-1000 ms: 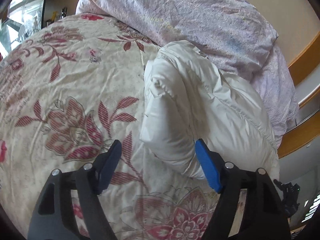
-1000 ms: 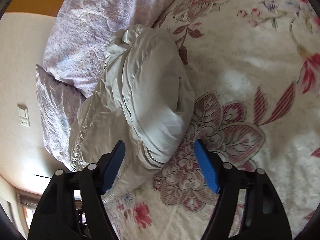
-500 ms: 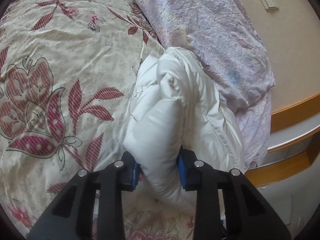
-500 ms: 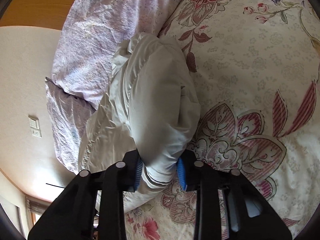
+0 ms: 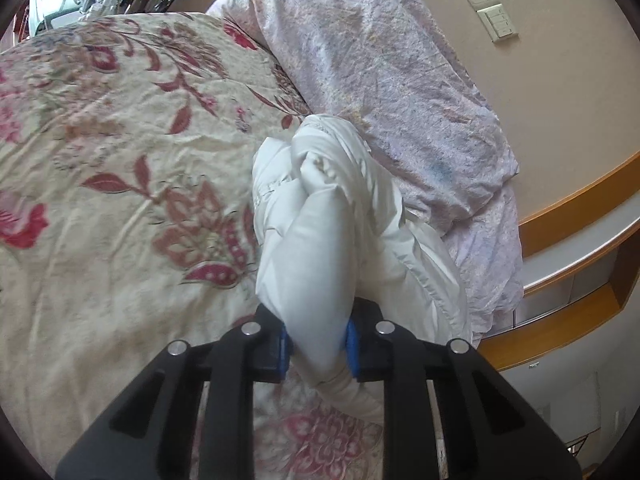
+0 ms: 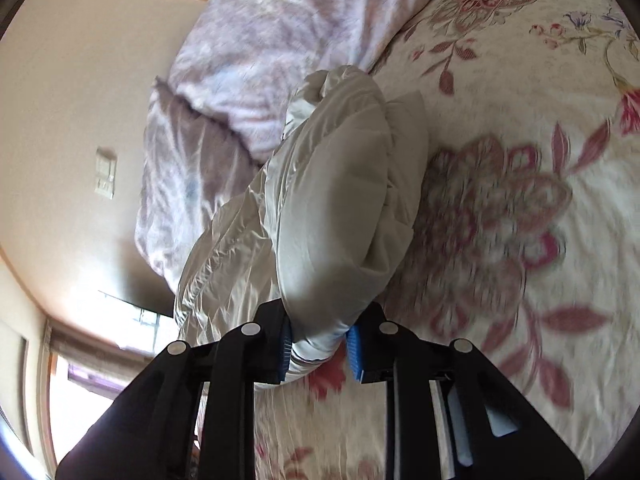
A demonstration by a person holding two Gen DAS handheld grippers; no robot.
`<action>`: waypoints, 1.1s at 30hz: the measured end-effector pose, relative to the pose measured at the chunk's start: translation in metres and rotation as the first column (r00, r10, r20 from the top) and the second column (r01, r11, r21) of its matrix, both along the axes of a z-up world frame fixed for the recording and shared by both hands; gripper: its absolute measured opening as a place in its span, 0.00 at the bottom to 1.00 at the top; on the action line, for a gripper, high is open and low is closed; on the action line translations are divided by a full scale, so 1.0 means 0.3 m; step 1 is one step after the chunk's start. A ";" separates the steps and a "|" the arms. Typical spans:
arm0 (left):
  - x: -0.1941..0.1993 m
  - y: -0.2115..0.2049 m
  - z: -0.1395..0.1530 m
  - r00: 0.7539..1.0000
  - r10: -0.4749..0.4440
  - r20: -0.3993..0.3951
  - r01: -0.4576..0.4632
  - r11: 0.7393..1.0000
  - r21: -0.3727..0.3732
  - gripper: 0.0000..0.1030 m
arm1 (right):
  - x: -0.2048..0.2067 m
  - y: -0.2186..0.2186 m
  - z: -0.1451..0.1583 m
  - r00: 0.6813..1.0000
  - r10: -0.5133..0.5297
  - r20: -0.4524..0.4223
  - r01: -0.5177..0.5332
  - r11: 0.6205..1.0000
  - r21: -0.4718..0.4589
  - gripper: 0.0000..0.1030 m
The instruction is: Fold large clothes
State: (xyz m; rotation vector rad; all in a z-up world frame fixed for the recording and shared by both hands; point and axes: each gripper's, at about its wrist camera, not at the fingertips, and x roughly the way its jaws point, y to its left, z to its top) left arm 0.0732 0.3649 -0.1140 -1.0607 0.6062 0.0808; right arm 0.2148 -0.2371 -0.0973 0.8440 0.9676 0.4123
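Note:
A white puffy down jacket (image 5: 320, 236) lies bunched on a floral bed cover (image 5: 120, 160), beside lilac pillows. My left gripper (image 5: 316, 346) is shut on a padded fold of the jacket, which bulges up between the blue pads. In the right wrist view my right gripper (image 6: 318, 344) is shut on another padded end of the same jacket (image 6: 340, 208), lifted a little off the cover. The jacket's underside is hidden.
Lilac pillows (image 5: 380, 68) (image 6: 248, 40) lie against the wall behind the jacket. A wooden bed frame and shelf (image 5: 576, 248) run at the right. A wall socket and switch (image 5: 488, 8) sit above. A window (image 6: 80, 368) is at the lower left.
Both grippers closed from wide open onto the jacket's padded folds. They have since lifted and pulled the jacket, and both views have shifted.

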 end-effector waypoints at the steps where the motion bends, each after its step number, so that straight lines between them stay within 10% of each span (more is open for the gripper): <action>1: -0.036 0.012 -0.002 1.000 0.001 -0.002 -0.001 1.000 0.006 0.20 | -0.025 0.008 -0.002 1.000 0.017 -0.001 -0.017 1.000 0.001 0.22; 10: -0.342 0.045 -0.026 0.999 0.034 -0.016 -0.033 0.999 0.021 0.21 | -0.237 0.071 0.007 0.992 0.129 0.000 -0.128 0.987 -0.101 0.24; 13: -0.363 0.033 -0.044 0.999 0.033 -0.036 -0.031 0.999 0.045 0.29 | -0.279 0.082 0.033 0.993 0.114 -0.002 -0.111 0.958 -0.266 0.48; 16: -0.377 0.025 -0.039 0.998 0.055 -0.038 -0.051 0.995 0.083 0.59 | -0.330 0.065 0.106 0.994 -0.001 0.106 0.050 0.888 -0.458 0.69; 21: -0.385 -0.013 0.019 0.998 0.054 -0.011 -0.050 0.971 0.236 0.86 | -0.346 0.172 0.230 0.961 0.017 0.275 0.148 0.809 -0.569 0.69; 28: -0.354 -0.023 0.007 0.998 0.005 -0.055 0.009 0.972 0.237 0.87 | -0.283 0.526 0.288 0.914 0.258 0.312 -0.016 0.792 -0.610 0.69; 33: -0.342 -0.031 0.001 0.997 -0.018 -0.075 0.036 0.968 0.249 0.87 | -0.269 0.744 0.289 0.887 0.336 0.317 -0.010 0.699 -0.715 0.69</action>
